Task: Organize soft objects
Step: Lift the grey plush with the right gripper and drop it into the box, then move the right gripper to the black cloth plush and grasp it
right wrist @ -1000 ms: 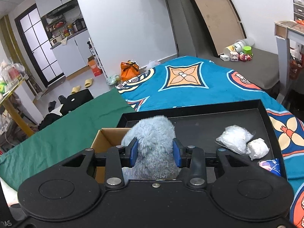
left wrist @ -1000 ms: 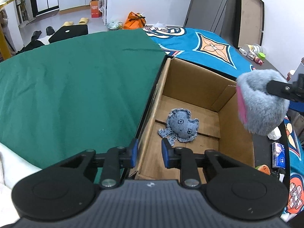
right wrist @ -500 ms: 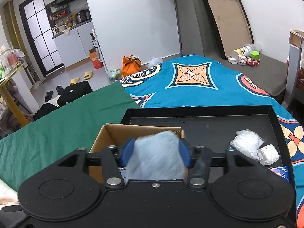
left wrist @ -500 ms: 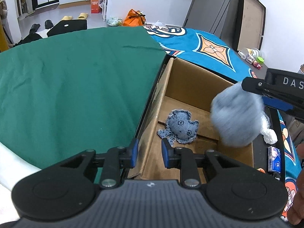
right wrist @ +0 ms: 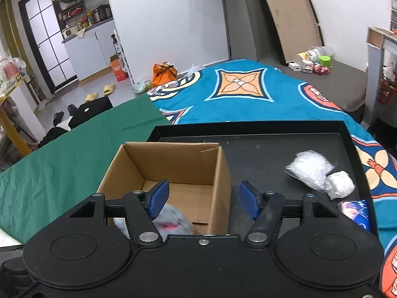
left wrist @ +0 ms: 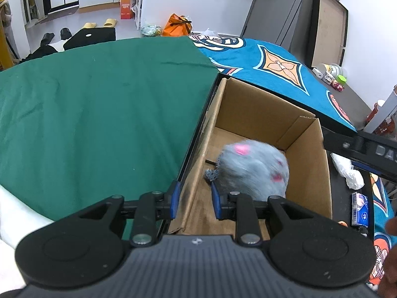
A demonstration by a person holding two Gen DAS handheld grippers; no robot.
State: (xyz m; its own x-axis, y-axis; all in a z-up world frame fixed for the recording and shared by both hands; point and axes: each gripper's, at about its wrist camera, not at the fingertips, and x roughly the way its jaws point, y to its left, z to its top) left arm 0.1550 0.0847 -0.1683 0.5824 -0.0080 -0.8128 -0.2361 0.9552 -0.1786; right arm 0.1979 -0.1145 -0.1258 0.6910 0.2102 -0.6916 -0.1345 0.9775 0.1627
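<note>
A grey furry plush with pink spots (left wrist: 253, 168) lies blurred inside the open cardboard box (left wrist: 260, 114), on top of a denim octopus toy (left wrist: 211, 173) that is mostly hidden. The plush also shows in the right wrist view (right wrist: 171, 219) low in the box (right wrist: 173, 164). My right gripper (right wrist: 204, 200) is open and empty above the box's near right wall. My left gripper (left wrist: 194, 200) straddles the box's near left wall with a narrow gap and holds nothing.
The box stands at the left end of a black tray (right wrist: 273, 146). White plastic bags (right wrist: 307, 168) and a blue packet (right wrist: 354, 211) lie on the tray's right side. A green cloth (left wrist: 99, 99) and a blue patterned cloth (right wrist: 248, 94) cover the surface.
My right gripper opened and let go of the grey plush, which dropped into the box onto the denim toy. The left gripper has stayed at the box wall.
</note>
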